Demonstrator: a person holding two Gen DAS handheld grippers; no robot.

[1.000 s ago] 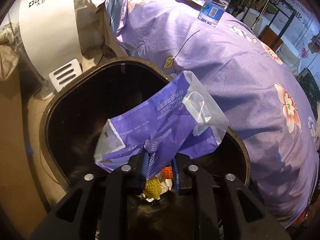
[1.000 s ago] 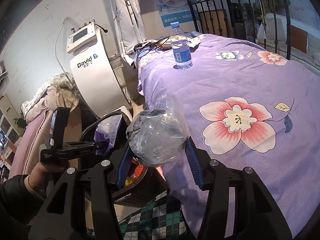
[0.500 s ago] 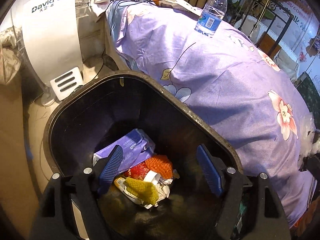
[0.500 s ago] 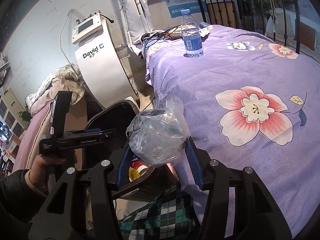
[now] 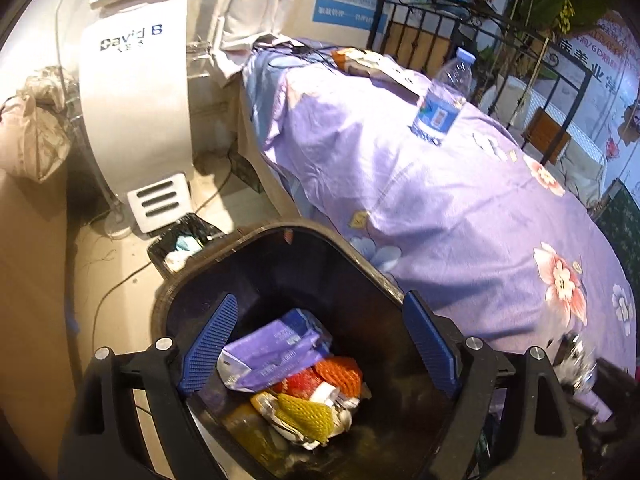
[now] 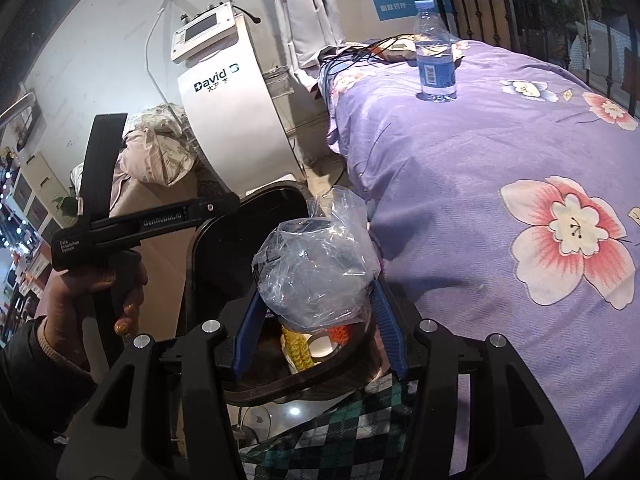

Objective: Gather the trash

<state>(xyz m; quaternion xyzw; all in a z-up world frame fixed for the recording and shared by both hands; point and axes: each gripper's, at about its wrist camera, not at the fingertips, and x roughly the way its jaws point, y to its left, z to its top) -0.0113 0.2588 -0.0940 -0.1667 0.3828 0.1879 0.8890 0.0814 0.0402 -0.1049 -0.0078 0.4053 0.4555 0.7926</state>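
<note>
At nine o'clock the left gripper [image 5: 320, 344] hangs spread and empty over the bin [image 6: 208, 248], while the right gripper [image 6: 316, 320] pinches a clear plastic bag [image 6: 316, 276] above its six o'clock rim, where the light film might drift outside.

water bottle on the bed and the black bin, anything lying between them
Only bare purple floral bedspread lies between the water bottle and the black bin in the right wrist view; the left wrist view shows the same.
</note>
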